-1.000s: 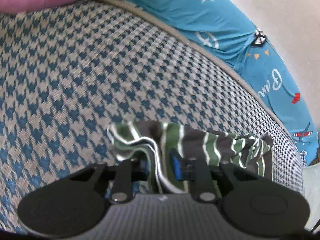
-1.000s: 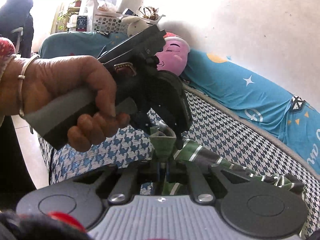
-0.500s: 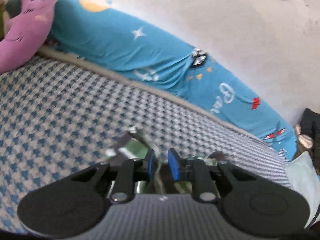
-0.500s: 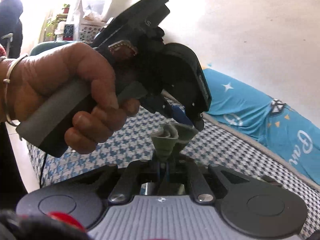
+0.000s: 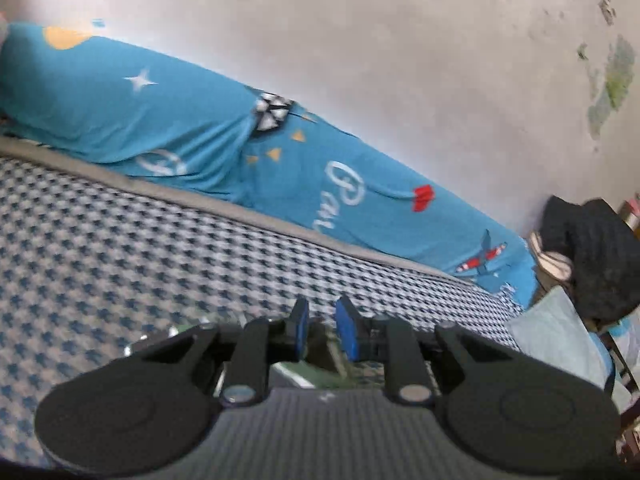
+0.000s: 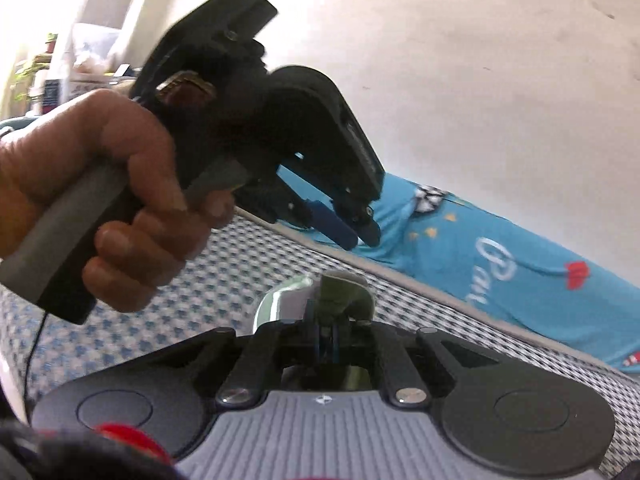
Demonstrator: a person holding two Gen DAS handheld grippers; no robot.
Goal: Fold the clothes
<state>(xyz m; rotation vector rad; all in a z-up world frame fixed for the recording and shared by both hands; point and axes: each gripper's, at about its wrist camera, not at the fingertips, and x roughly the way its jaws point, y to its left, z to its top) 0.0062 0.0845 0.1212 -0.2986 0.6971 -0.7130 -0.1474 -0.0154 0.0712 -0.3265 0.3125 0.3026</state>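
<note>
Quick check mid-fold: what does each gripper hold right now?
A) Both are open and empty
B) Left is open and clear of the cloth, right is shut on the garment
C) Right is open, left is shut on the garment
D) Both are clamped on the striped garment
B: in the right wrist view the left gripper hangs open above the bed with nothing between its pads, while the right gripper is pinched on the green striped garment.

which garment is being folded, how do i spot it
On the blue-checked mattress, look at the tip of the right gripper. The garment is the bunched cloth pinched there, the only dark green thing against the checks and the teal sheet.
</note>
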